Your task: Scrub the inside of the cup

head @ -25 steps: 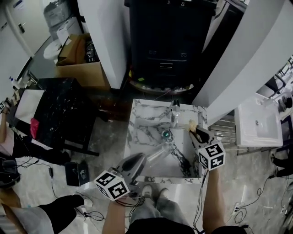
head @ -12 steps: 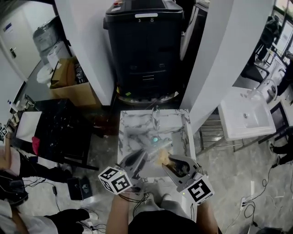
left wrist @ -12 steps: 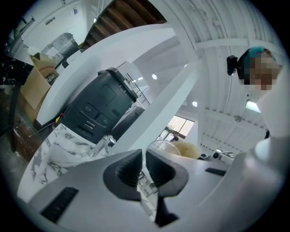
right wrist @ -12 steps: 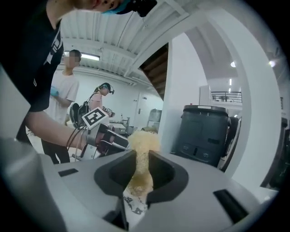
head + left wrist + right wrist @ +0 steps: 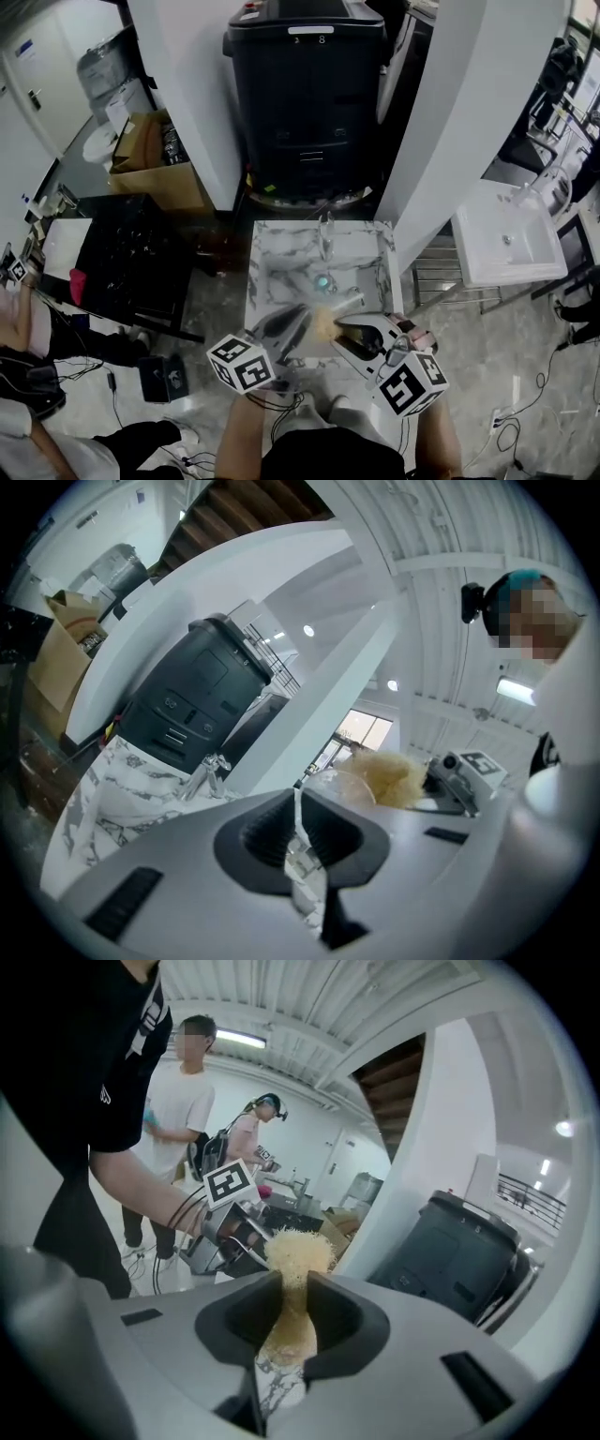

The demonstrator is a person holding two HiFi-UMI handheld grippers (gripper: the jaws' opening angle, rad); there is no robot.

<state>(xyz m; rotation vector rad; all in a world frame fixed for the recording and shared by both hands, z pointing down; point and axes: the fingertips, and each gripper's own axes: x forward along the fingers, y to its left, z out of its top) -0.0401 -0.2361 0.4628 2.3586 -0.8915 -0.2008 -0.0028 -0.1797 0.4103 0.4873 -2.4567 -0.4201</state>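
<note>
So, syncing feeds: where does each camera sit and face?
Head view: head-mounted, steeply down at marble sink; arms, left claw, right claw show.
Left gripper view: on the left claw, along jaws pinching the cup; right claw shows.
Right gripper view: on the right claw, along jaws gripping the brush; left arm shows.
Gripper views share the brush.

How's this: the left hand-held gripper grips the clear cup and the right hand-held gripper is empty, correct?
No. The right hand-held gripper is shut on a fluffy yellow brush, as the right gripper view shows. The left hand-held gripper does grip the clear cup.
</note>
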